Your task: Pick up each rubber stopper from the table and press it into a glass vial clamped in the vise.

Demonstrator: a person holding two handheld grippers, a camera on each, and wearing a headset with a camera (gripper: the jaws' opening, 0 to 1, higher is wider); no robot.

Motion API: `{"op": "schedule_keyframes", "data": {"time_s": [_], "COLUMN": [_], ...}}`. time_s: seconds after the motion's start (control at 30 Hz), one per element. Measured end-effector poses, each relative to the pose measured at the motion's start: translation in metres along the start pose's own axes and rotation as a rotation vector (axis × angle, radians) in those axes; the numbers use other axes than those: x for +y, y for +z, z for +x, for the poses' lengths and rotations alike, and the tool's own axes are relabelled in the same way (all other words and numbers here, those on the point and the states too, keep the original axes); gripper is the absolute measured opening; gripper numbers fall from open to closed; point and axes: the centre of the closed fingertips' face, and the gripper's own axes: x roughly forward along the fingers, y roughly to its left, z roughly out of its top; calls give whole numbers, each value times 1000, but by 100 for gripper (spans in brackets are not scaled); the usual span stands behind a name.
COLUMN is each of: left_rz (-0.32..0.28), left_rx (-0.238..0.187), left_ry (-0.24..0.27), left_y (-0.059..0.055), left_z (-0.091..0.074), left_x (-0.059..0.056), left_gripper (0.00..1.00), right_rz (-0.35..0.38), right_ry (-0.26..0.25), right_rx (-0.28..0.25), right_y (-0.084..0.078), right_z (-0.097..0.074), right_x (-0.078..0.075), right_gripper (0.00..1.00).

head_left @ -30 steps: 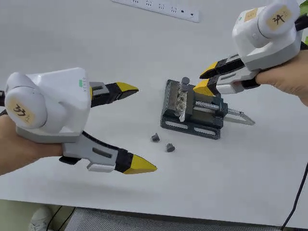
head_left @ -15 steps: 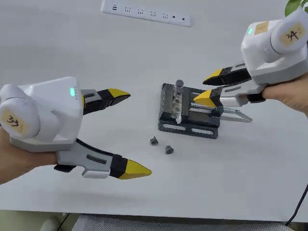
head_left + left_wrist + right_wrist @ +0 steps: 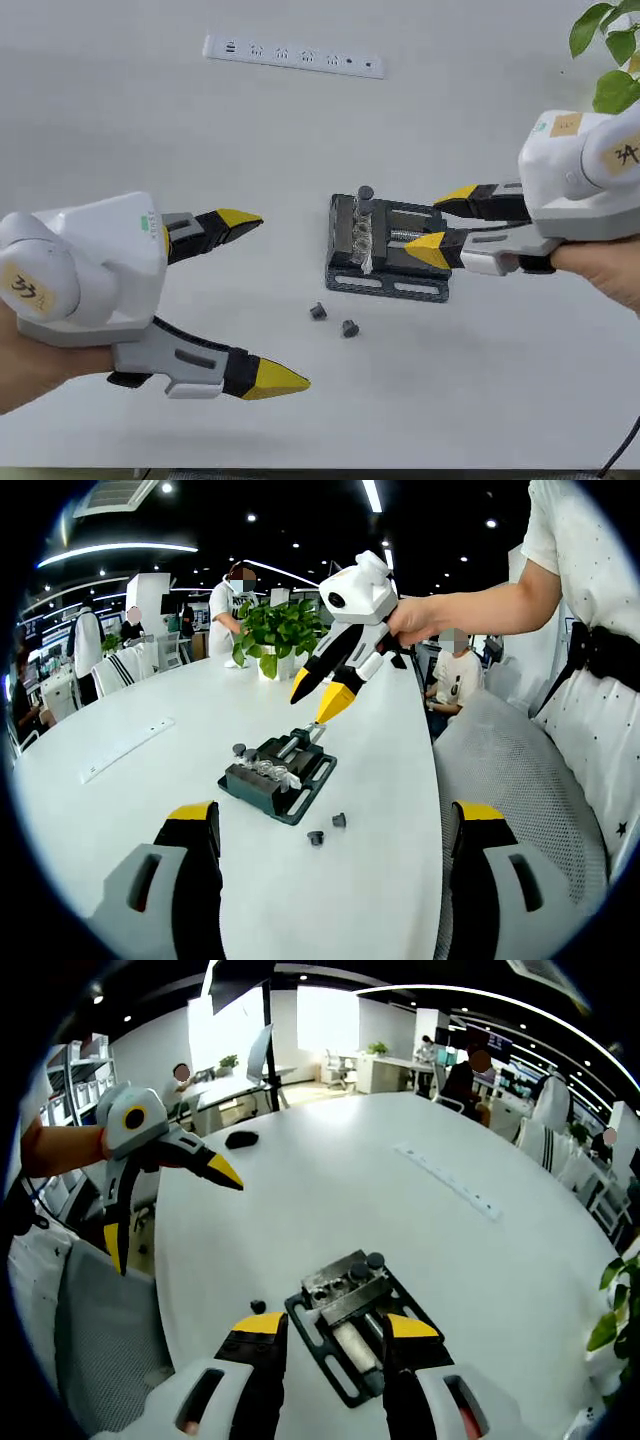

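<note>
Nearest the person, the left gripper [image 3: 265,300] hangs over the front of the white table [image 3: 480,390] with its jaws spread wide and nothing between them. Just past its tips, a loose stopper [image 3: 318,311] and a second stopper [image 3: 350,328] lie near each other on the table, a little in front of the vise [image 3: 385,285] and apart from it. In the vise a short row of glass vials [image 3: 362,238] stands clamped. The far one carries a dark seated stopper [image 3: 366,193], and the right gripper view hints at a second dark cap beside it, though that is too small to be sure of. The right gripper [image 3: 430,222] hovers over the screw side of the vise, jaws parted a little and empty. Farther back lie a power strip [image 3: 293,55] and, at the corner, a plant [image 3: 605,50]. My reading is that the job is partly done: at least one vial is plugged, two stoppers are yet to be picked up and pressed in, and neither gripper has one in hand.
</note>
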Motion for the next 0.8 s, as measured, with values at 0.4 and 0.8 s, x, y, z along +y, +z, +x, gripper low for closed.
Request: {"op": "schedule_keyframes", "data": {"time_s": [0.4, 0.8], "left_rz": [2, 2], "left_rx": [3, 1], "left_ry": [-1, 3], "left_y": [-3, -5], "left_z": [-5, -8], "left_x": [-2, -3], "left_gripper": [95, 96], "right_rz": [151, 267], "right_ry": [-109, -198], "right_rx": [-79, -129], "right_y": [-20, -42], "right_z": [-7, -2], "right_x": [11, 26], "right_gripper": [37, 36]}}
